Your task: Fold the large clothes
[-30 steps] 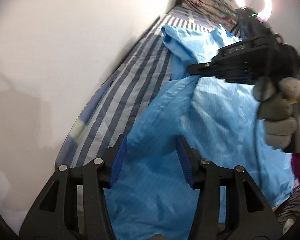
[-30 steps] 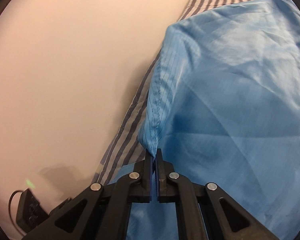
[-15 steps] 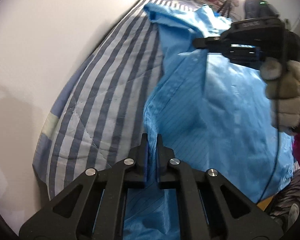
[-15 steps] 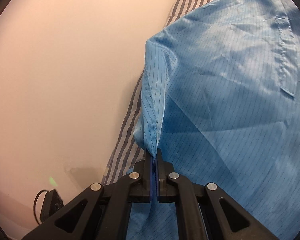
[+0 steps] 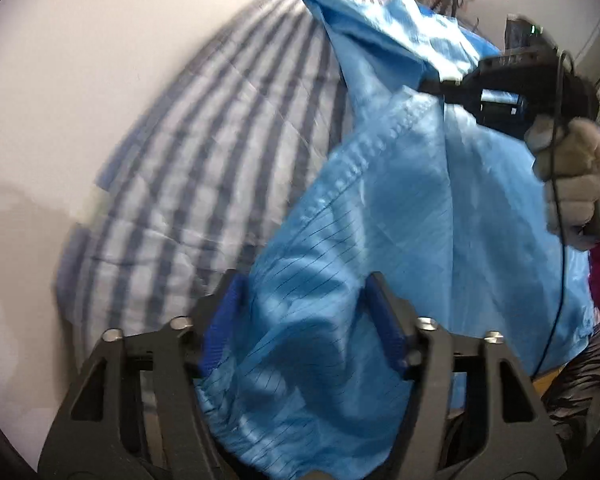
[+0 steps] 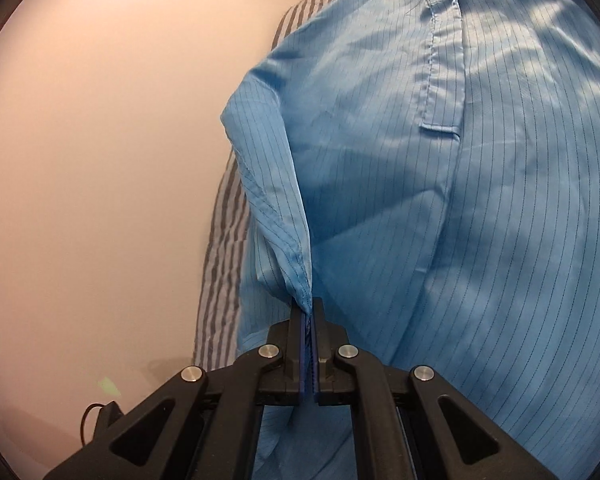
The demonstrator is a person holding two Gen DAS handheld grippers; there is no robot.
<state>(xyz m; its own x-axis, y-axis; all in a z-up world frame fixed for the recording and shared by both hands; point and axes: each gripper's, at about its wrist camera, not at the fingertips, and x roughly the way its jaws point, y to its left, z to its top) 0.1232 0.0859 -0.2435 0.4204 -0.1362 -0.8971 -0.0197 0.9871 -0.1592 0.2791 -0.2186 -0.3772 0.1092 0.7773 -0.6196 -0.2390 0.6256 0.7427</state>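
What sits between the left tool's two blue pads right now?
A bunched fold of the blue pinstriped garment fills the gap in the left tool; the left wrist view shows its jaws, just opening, spread apart and not clamping it.

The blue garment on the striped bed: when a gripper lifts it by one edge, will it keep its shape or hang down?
The blue garment likely hangs limp: it drapes in folds from the shut right gripper. It looks thin and light. Its sheen suggests it may slip from the open left gripper.

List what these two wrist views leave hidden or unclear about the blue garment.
- Left wrist view: the blue garment is motion-blurred; the left gripper covers its lower hem.
- Right wrist view: the right gripper hides the pinched edge; the frame cuts off the garment's right side.
- Its whole shape shows in neither view.
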